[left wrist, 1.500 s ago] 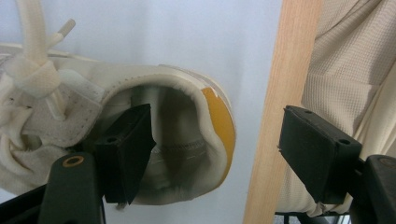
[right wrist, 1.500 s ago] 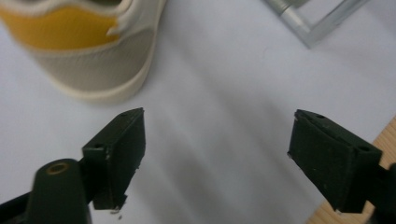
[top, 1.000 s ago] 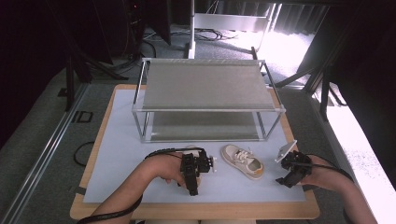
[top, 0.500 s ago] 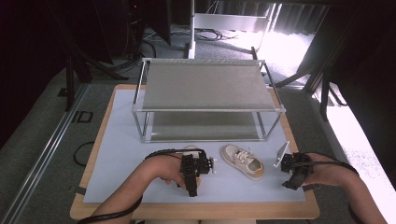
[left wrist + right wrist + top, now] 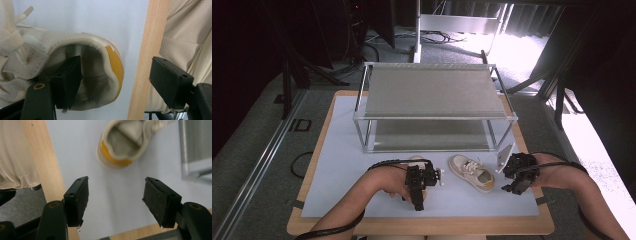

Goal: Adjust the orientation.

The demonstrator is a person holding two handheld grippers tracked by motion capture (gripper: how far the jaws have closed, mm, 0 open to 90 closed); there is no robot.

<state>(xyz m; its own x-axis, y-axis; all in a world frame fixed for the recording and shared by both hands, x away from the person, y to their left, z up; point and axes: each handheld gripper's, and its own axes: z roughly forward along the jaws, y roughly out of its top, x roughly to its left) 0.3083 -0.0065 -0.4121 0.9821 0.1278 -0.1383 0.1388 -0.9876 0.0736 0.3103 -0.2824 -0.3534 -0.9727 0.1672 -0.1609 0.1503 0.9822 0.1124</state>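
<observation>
A cream sneaker (image 5: 472, 173) with an orange heel patch lies on the pale mat, heel toward the person; the right gripper view has it (image 5: 121, 143) ahead of the jaws. My right gripper (image 5: 512, 186) hovers just right of it, open; its jaws have just been closing with nothing between them (image 5: 122, 197). A second cream sneaker (image 5: 37, 57) lies under my left gripper (image 5: 418, 196). That gripper (image 5: 120, 80) is open and straddles the heel: one jaw sits inside the shoe's opening, while the other stands well clear of the heel, over the table's wooden edge.
A two-tier metal rack (image 5: 434, 95) stands at the back of the mat (image 5: 337, 170). The wooden table edge (image 5: 147, 57) runs close behind the left gripper, with the person's beige shirt (image 5: 190, 37) beyond it. A cable loops over the left forearm.
The right gripper has risen and shifted a little left toward the middle sneaker, and its jaws stand narrower. The left gripper and both shoes have kept still.
</observation>
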